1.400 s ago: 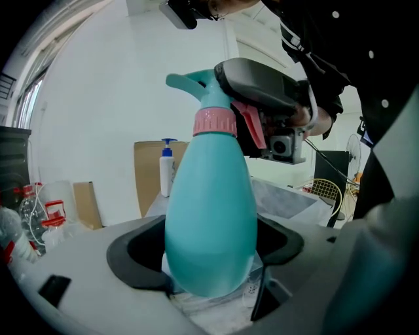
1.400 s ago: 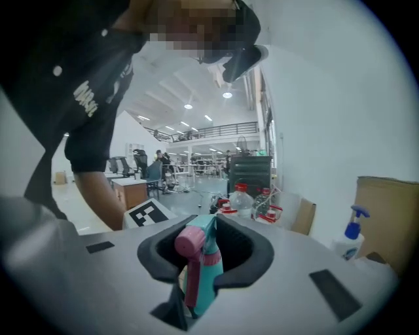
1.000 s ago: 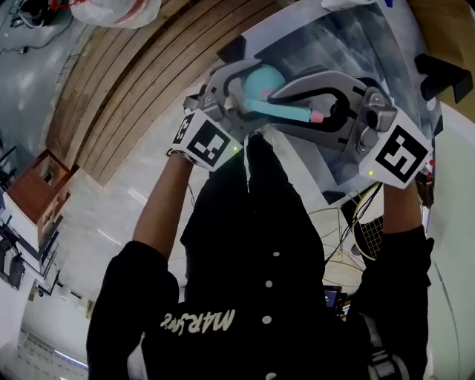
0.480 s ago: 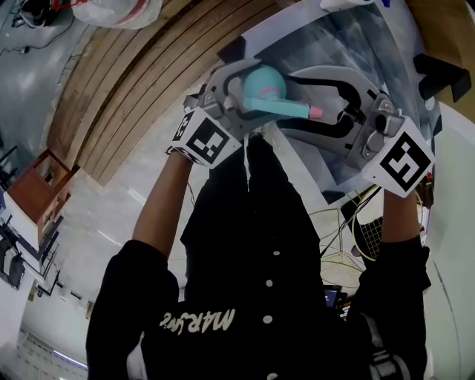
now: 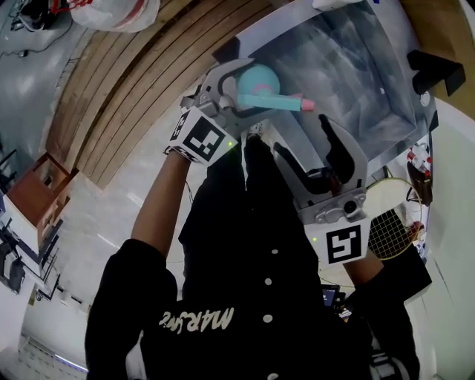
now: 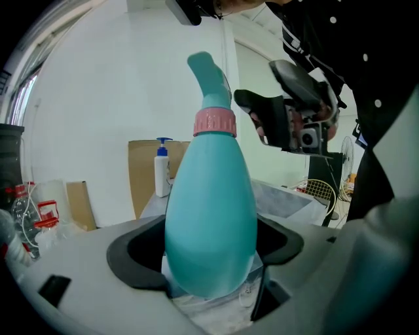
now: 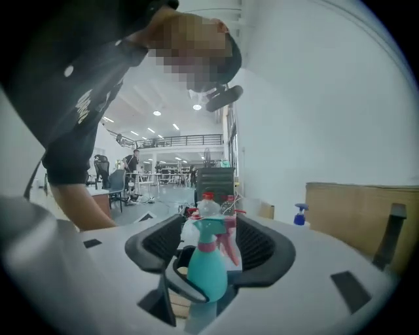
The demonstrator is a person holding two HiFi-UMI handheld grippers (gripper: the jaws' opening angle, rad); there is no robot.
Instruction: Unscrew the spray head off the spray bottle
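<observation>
Left hand-held gripper [image 5: 247, 93] clamps teal spray bottle [image 6: 209, 216].

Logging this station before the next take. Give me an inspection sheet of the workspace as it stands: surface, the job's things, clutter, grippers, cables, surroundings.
Surface: table under a wrinkled clear sheet.
Job's things: teal spray bottle; its spray head sits on the pink collar.
Clutter: white pump bottle by cardboard; red-capped bottles; racket.
Grippers: left gripper clamped on the bottle's body. Right gripper open, its jaws have just been opening, nothing gripped, apart from the bottle.
Cables: what looks like dark leads on the floor.
Surroundings: plank floor; open hall with desks far behind.
</observation>
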